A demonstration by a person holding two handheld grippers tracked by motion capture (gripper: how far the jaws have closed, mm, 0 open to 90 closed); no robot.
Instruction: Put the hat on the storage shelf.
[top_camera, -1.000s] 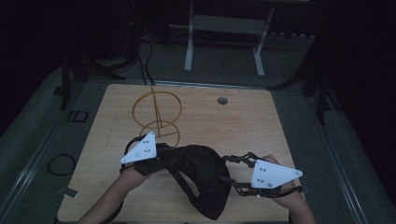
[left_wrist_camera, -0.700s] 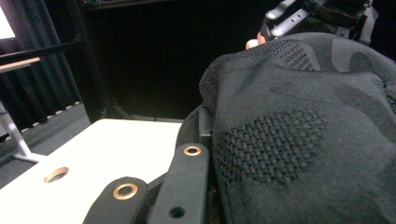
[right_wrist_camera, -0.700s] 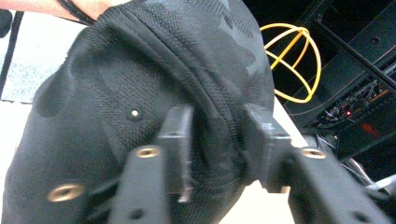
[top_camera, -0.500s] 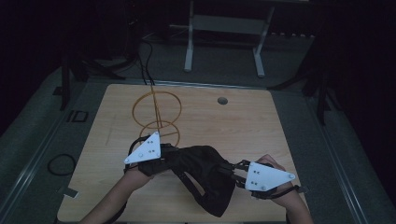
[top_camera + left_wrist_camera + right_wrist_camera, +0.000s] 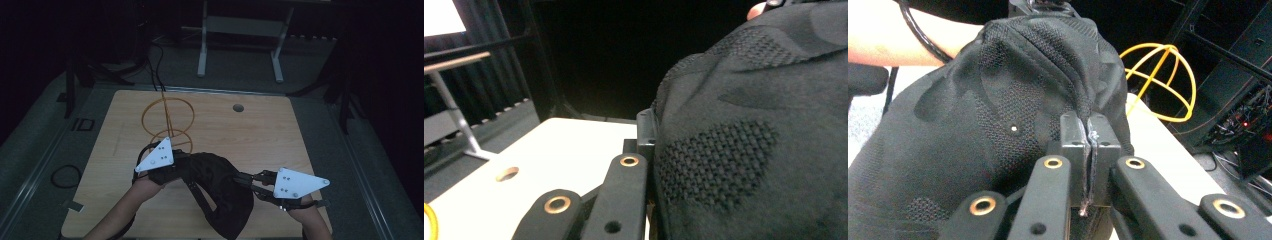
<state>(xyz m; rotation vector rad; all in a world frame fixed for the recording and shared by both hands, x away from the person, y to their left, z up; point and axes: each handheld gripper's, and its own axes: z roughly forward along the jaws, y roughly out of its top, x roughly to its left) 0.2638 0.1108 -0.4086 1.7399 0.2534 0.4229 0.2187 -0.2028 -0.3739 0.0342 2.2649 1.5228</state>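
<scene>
As both claws grip it, the black garment (image 5: 215,190) has stretched wider.
Right claw (image 5: 248,181) has moved outward, pinching a seam; left claw (image 5: 176,161) clamps the other edge.

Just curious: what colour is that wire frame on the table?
Yellow; the wire frame shows best in the right gripper view.

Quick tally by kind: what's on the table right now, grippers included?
Grippers: 2, left and right
Black cloth: 1
Yellow wire frame: 1
Total: 4
</scene>
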